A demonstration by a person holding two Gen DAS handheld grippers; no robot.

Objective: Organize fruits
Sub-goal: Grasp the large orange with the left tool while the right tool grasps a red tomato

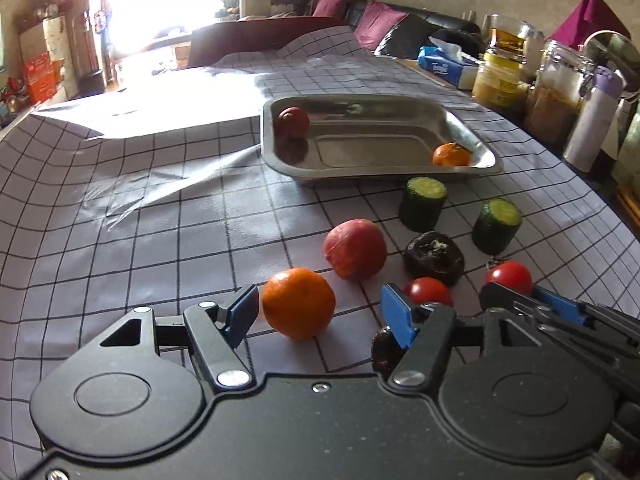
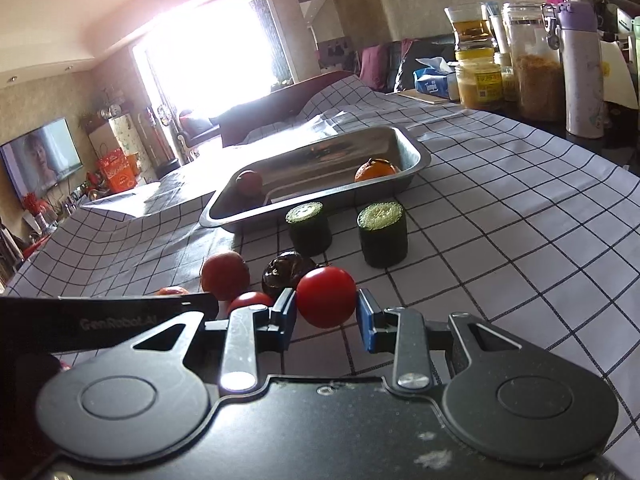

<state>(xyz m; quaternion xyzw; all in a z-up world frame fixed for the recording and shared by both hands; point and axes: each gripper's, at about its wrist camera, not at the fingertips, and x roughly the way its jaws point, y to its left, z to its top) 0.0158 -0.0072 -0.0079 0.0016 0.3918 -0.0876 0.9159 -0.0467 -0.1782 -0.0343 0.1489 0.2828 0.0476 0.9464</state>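
A steel tray [image 1: 472, 132] [image 2: 416, 160] on the checked cloth holds a small red fruit [image 1: 294, 120] [image 2: 249, 181] and a mandarin [image 1: 451, 155] [image 2: 374, 171]. My left gripper [image 1: 320, 312] is open, its jaws on either side of an orange [image 1: 298, 303] on the cloth. My right gripper [image 2: 326, 310] has its blue pads against both sides of a red tomato [image 2: 326, 297] [image 1: 509, 276], which rests on the cloth. Nearby lie a red apple [image 1: 355, 248] [image 2: 225, 275], a second tomato [image 1: 427, 291] [image 2: 250, 301], a dark fruit [image 1: 434, 257] [image 2: 286, 271] and two cucumber pieces [image 1: 422, 203] [image 2: 382, 233].
Jars [image 2: 534, 64], a lilac flask [image 2: 582, 68] and a tissue box [image 1: 446, 65] stand along the table's right edge. Another dark fruit [image 1: 382, 350] lies under my left gripper's right finger. A sofa and a bright window are behind the table.
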